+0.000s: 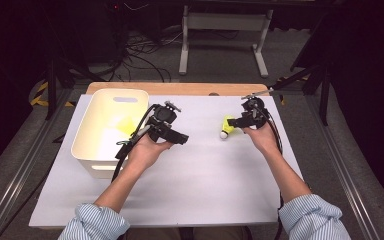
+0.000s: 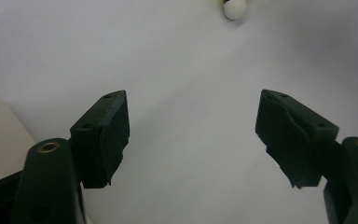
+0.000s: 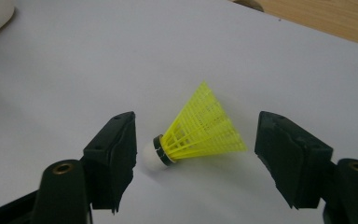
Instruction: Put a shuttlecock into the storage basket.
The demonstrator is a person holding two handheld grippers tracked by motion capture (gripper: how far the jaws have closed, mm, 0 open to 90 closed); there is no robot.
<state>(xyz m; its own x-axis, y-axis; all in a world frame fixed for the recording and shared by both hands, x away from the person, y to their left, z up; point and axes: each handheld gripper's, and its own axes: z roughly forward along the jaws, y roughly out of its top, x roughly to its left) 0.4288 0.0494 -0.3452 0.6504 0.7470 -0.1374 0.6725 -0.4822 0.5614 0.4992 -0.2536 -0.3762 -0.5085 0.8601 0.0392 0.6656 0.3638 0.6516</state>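
Yellow shuttlecock [image 3: 193,132] lies on its side on the white table [image 1: 205,180], long axis roughly level with the surface. In the right gripper view the white rounded cork tip points toward the left-hand jaw, the flared skirt toward the right-hand one. Skirt is a ribbed plastic mesh cone; a dark band rings the cork base. No readable writing on it. Right gripper [image 1: 236,122] has its jaws spread either side of the shuttlecock, the pads not pressing on it; cork sits just beside one pad. Left gripper [image 2: 193,135] is held over bare table, jaws released and wide, holding nothing. Cream plastic bin [image 1: 91,131], smooth, rounded corners, slot handle, stands at the table's left, something yellow inside.
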